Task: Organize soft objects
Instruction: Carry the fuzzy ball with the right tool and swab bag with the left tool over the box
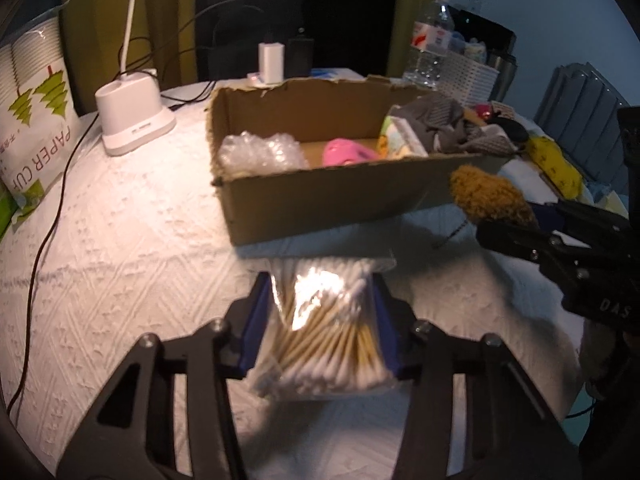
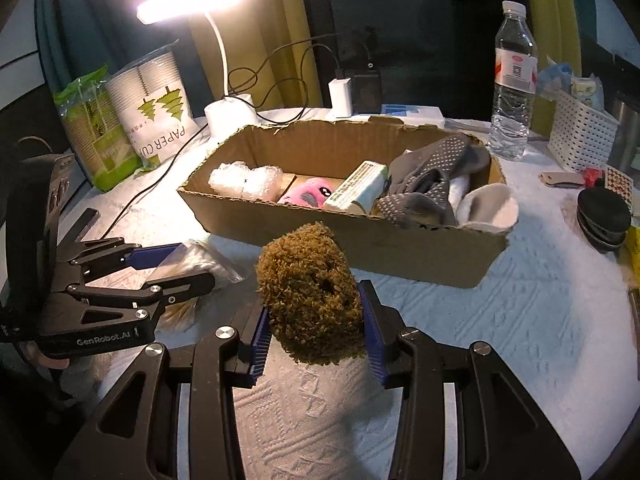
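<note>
The left gripper (image 1: 322, 320) has its jaws clamped on a clear plastic bag of wooden cotton swabs (image 1: 328, 328); the right gripper (image 2: 316, 332) squeezes a shaggy brown plush lump (image 2: 310, 292) (both just before the open brown cardboard box (image 2: 360, 236)).

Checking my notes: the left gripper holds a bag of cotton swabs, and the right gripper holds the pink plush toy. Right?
Half right. The right gripper holds a brown fuzzy ball, per the right wrist view; the pink plush toy lies in the cardboard box.
</note>
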The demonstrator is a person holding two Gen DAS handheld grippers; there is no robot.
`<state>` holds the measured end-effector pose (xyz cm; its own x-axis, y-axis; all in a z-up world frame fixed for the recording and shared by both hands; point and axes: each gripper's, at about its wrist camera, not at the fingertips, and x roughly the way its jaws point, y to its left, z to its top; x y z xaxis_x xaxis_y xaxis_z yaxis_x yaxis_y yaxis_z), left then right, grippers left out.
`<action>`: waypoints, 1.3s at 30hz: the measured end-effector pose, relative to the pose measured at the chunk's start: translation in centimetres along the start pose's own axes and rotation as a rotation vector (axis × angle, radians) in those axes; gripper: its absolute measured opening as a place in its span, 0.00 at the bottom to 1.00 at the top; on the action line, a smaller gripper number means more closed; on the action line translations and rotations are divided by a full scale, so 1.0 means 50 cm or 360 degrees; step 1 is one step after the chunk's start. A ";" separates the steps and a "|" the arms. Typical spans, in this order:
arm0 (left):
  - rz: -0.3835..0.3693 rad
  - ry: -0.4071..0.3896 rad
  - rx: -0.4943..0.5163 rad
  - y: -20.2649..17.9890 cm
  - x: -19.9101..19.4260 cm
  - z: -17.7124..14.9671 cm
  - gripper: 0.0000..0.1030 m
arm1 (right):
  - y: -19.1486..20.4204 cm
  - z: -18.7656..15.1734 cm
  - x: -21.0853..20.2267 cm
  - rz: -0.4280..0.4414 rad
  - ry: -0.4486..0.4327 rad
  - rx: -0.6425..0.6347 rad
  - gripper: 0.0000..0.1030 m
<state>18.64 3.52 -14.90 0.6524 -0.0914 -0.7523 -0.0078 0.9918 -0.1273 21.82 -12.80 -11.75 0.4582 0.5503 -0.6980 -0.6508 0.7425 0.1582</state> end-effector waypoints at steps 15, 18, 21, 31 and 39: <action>-0.0114 -0.0204 -0.0063 0.000 -0.091 0.043 0.47 | 0.005 0.017 -0.054 -0.0045 -0.0077 -0.0023 0.41; -0.0136 -0.0243 -0.0060 0.001 -0.106 0.054 0.46 | 0.006 0.027 -0.063 -0.0056 -0.0096 -0.0029 0.41; -0.0139 -0.0280 -0.0036 -0.003 -0.119 0.068 0.46 | 0.003 0.036 -0.071 -0.0068 -0.0115 -0.0030 0.41; -0.0130 -0.0379 -0.0012 0.004 -0.140 0.106 0.46 | 0.002 0.071 -0.085 -0.0095 -0.0168 -0.0063 0.41; -0.0120 -0.0446 0.0000 0.015 -0.147 0.139 0.46 | 0.003 0.107 -0.088 -0.0109 -0.0216 -0.0095 0.41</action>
<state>19.08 5.55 -4.99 0.8352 -0.1366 -0.5327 0.0484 0.9832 -0.1762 22.95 -13.08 -4.90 0.5778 0.5488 -0.6042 -0.6481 0.7584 0.0690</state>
